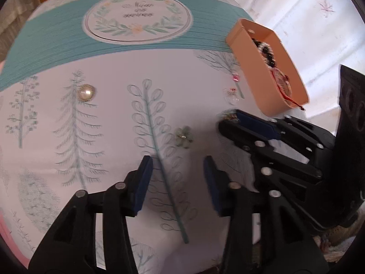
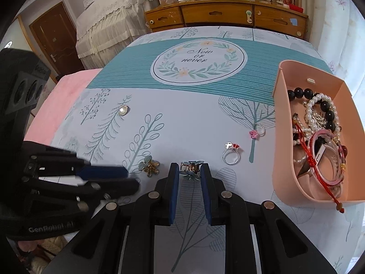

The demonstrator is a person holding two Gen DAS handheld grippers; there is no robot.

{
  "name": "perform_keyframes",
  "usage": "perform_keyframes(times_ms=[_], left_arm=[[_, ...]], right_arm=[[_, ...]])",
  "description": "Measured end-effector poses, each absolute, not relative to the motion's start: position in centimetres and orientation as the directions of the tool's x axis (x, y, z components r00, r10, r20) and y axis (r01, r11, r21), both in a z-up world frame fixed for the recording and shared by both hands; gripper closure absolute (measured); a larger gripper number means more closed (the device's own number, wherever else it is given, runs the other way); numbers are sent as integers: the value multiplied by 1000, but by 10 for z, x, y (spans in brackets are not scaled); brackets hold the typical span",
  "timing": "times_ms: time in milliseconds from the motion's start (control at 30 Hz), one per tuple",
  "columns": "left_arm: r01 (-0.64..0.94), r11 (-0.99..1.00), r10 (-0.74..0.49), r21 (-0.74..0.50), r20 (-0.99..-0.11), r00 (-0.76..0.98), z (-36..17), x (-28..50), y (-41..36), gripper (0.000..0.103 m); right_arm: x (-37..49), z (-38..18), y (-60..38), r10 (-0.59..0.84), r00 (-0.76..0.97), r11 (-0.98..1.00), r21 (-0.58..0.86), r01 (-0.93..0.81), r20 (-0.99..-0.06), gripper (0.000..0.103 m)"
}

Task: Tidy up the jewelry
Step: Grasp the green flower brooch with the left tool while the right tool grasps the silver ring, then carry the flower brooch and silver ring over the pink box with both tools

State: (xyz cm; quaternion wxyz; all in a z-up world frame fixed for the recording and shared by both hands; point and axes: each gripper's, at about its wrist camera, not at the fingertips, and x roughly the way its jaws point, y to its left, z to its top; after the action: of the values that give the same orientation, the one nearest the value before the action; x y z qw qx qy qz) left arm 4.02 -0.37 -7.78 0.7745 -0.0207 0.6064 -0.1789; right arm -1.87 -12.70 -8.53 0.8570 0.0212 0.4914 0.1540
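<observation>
I see the bed point(image 2: 182, 123) spread wide ahead of both tools, its leaf-print cover mostly bare out to the far teal band. The pink tray point(image 2: 282, 137) sits to the right of my right hand-held gripper point(image 2: 189, 171), near the bed's right edge, its long wall facing me, and it already carries beads, pearls and a bangle. A pink-stone ring point(image 2: 253, 134) lies just beside that wall, and a red-stone ring point(image 2: 231, 154) lies a little nearer, ahead and right of my right fingers. Well to the left and farther out rests a pearl brooch point(image 1: 85, 93).

My right hand-held gripper tilts steeply down at the cover with its jaws drawn narrow around a small blue flower clip point(image 2: 190, 167); the pads look to touch its sides at the tips. My left hand-held gripper point(image 1: 178, 166) also points steeply down, jaws standing apart with nothing between them. A green flower earring point(image 1: 183, 137) lies on the cover just beyond its tips. The two tools sit close, side by side, the right one's tips reaching slightly farther.
</observation>
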Motion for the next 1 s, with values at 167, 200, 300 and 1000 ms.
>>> perform_keyframes(times_ms=[167, 200, 300, 1000], left_arm=[[251, 934, -307, -254, -930, 201, -77, 45, -4, 50], [259, 933, -306, -250, -931, 201, -77, 45, -6, 50], [278, 932, -296, -233, -932, 211, -75, 46, -14, 50], [334, 937, -199, -102, -942, 270, -79, 48, -44, 89]], right_arm=[[-26, -76, -134, 299, 479, 949, 202, -243, -825, 84], [-29, -71, -135, 300, 490, 949, 202, -243, -819, 84], [-38, -53, -143, 296, 532, 951, 194, -240, -793, 84], [-77, -9, -251, 184, 644, 974, 225, -18, -742, 84]])
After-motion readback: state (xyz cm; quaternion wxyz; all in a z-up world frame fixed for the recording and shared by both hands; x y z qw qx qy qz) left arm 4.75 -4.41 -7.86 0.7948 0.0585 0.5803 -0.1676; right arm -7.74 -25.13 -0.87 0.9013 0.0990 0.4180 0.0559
